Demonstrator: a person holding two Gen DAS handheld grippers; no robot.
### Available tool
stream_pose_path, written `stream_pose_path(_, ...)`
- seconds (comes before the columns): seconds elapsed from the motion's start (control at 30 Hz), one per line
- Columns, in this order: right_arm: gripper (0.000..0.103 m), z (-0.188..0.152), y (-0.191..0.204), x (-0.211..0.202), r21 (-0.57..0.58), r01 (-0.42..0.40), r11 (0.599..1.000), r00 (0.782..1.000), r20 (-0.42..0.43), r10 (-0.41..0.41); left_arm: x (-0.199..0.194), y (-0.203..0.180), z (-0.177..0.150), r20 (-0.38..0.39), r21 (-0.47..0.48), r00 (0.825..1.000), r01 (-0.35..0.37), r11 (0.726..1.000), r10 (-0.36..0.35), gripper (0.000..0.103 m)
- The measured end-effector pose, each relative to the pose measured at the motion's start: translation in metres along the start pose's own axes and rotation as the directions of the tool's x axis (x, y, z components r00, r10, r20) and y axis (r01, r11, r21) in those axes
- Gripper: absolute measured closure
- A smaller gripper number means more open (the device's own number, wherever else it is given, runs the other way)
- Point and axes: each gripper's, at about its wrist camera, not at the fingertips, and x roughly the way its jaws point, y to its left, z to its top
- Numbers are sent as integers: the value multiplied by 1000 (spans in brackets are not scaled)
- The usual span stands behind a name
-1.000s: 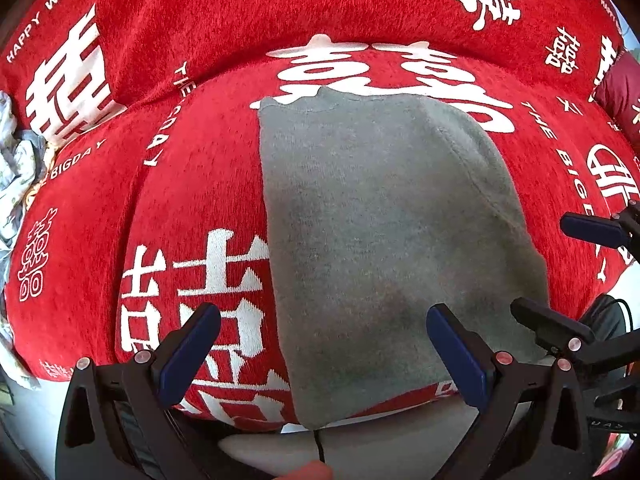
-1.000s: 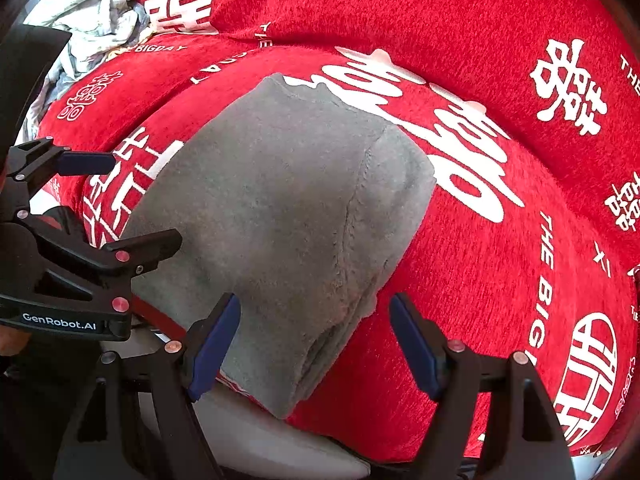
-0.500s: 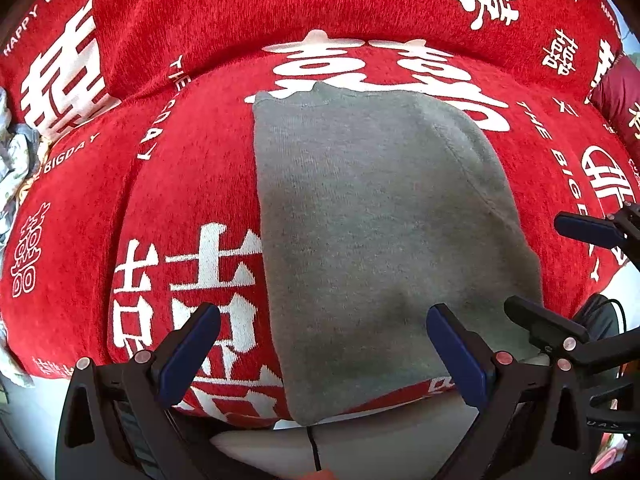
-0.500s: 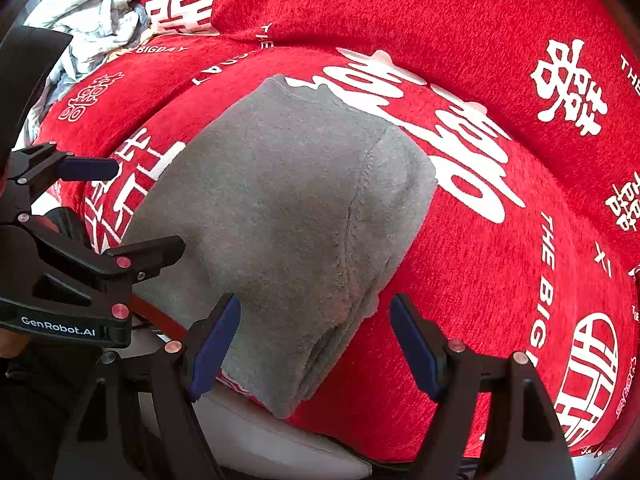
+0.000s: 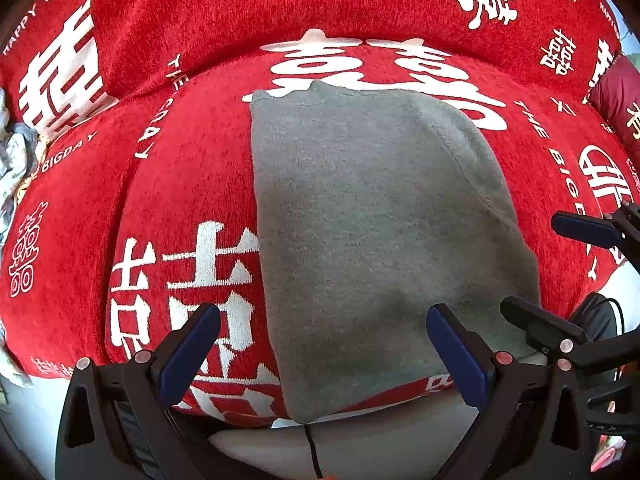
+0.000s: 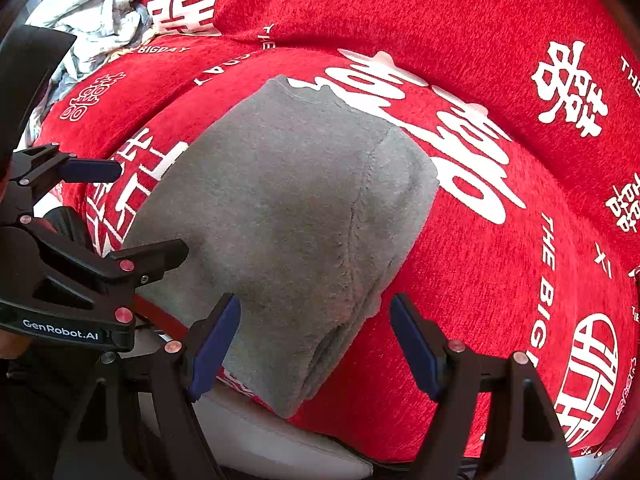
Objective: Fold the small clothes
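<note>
A grey knit garment (image 5: 372, 220) lies folded into a long panel on a red sofa cover, its near end hanging over the front edge. It also shows in the right wrist view (image 6: 288, 224). My left gripper (image 5: 324, 350) is open and empty, held just above the garment's near left part. My right gripper (image 6: 316, 340) is open and empty over the garment's near right corner. Each gripper shows in the other's view: the right one (image 5: 560, 276) and the left one (image 6: 132, 208).
The red cover with white characters (image 5: 192, 272) drapes the seat and backrest (image 5: 280, 4). A pile of pale crumpled clothes (image 6: 92, 4) lies at the far left. A dark red cushion (image 5: 616, 96) sits at the right. The sofa's pale front edge (image 6: 288, 440) is below.
Both grippers have held nearly still and stayed open. The left wrist view has shifted slightly, so the garment sits a little lower left in it.
</note>
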Motion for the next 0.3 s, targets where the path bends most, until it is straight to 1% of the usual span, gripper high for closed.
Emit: stream_pose_path(0.3, 23, 0, -1, 0, 1, 1, 1000, 1000, -1, -1, -1, 0, -3, 6, 1, 1000, -6, 1000, 6, 0)
